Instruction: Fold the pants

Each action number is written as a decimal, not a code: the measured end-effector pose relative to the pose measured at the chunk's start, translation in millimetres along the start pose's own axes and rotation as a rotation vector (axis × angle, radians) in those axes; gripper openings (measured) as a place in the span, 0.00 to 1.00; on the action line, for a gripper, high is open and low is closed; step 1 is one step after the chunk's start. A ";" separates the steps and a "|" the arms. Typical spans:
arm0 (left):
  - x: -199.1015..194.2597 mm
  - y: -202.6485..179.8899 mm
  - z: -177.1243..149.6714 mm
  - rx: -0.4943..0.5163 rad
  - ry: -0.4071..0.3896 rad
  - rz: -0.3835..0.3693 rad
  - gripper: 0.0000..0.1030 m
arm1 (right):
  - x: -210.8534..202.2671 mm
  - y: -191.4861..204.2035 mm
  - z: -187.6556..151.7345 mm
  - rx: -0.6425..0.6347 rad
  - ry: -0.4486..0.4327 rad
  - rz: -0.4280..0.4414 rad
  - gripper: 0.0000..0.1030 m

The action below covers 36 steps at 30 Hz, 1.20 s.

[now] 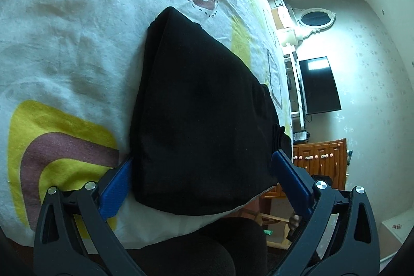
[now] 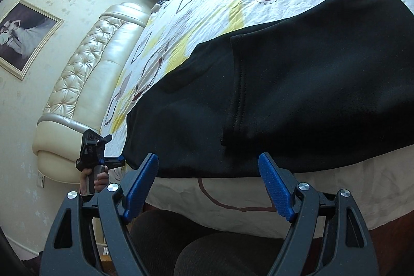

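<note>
Black pants lie folded over on the patterned bed sheet, close to the bed's near edge. My left gripper is open, its blue fingers spread on both sides of the pants' near end, nothing pinched. In the right wrist view the pants show a folded layer with a seamed edge. My right gripper is open just short of the pants' near edge. The left gripper also shows there, at the pants' left end.
A padded cream headboard stands left of the bed. A wall TV, an oval mirror and a wooden cabinet lie beyond the bed's edge. The person's dark-clothed knees are below the grippers.
</note>
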<state>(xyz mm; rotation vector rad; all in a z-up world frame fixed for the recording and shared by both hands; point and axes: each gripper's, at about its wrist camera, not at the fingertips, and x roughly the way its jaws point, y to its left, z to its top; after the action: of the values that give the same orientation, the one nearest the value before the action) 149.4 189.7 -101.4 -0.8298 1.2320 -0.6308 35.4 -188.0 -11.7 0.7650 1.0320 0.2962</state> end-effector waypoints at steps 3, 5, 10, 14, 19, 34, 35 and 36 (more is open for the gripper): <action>-2.9 11.5 8.4 -0.087 -0.042 -0.095 0.97 | 4.9 4.6 -1.9 -0.011 0.018 0.009 0.76; -0.9 12.4 9.8 -0.097 -0.040 -0.095 0.97 | 7.5 4.7 -3.2 -0.012 0.025 0.009 0.76; 21.3 -19.2 1.0 0.067 0.058 0.099 0.35 | 10.8 5.1 -4.3 -0.007 0.031 0.009 0.76; 25.9 -17.7 3.3 0.030 0.060 0.152 0.25 | 10.5 2.4 -5.6 0.008 0.034 0.010 0.76; 16.3 -40.2 3.7 0.064 0.023 0.172 0.16 | 6.6 0.6 -5.7 0.008 0.025 0.012 0.76; 78.4 -268.5 -41.3 0.455 0.040 0.036 0.14 | -42.6 -15.0 10.8 0.082 -0.107 0.079 0.76; 92.3 -281.8 -47.6 0.480 0.054 0.034 0.14 | -49.2 -20.6 13.4 0.104 -0.128 0.082 0.76; 108.0 -294.9 -54.0 0.505 0.070 0.037 0.14 | -55.9 -24.8 15.2 0.120 -0.150 0.081 0.76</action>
<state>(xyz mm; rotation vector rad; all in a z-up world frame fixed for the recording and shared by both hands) 127.6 -74.2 75.8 -0.3640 1.0798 -0.8991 17.3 -243.4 12.3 0.9248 0.8844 0.2445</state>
